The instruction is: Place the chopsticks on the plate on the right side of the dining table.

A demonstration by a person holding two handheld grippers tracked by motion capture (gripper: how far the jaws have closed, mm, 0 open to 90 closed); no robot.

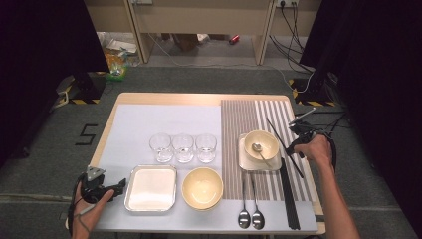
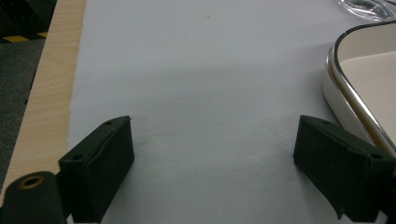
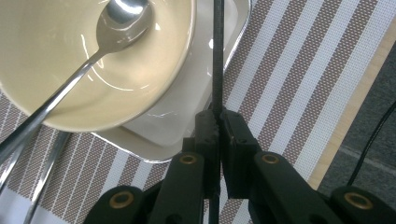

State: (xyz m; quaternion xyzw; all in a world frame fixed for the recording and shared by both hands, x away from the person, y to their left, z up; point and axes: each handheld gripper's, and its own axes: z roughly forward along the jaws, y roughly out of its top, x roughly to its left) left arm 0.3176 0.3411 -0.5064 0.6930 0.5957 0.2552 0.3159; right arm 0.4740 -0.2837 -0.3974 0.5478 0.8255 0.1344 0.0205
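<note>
My right gripper (image 1: pixel 292 145) (image 3: pixel 218 125) is shut on a thin black chopstick (image 1: pixel 276 131) (image 3: pixel 217 56). The stick slants across the right side of a cream bowl (image 1: pixel 262 144) (image 3: pixel 65 88), just above the striped placemat (image 1: pixel 234 129). That bowl sits on a square white plate (image 1: pixel 245 160) (image 3: pixel 187 116) and holds a metal spoon (image 1: pixel 257 148) (image 3: pixel 122 14). My left gripper (image 1: pixel 118 187) (image 2: pixel 212 163) stands open low over the pale grey mat (image 2: pixel 201 70), its jaws holding nothing, just left of a square metal-rimmed tray (image 1: pixel 151 187) (image 2: pixel 359 88).
Three clear glasses (image 1: pixel 182 147) stand in a row mid-table. A cream bowl (image 1: pixel 202 187) sits right of the tray. Two spoons (image 1: pixel 250 217) and more black chopsticks (image 1: pixel 289 199) lie at the front right. The table's wooden edge (image 2: pixel 46 93) runs along the left.
</note>
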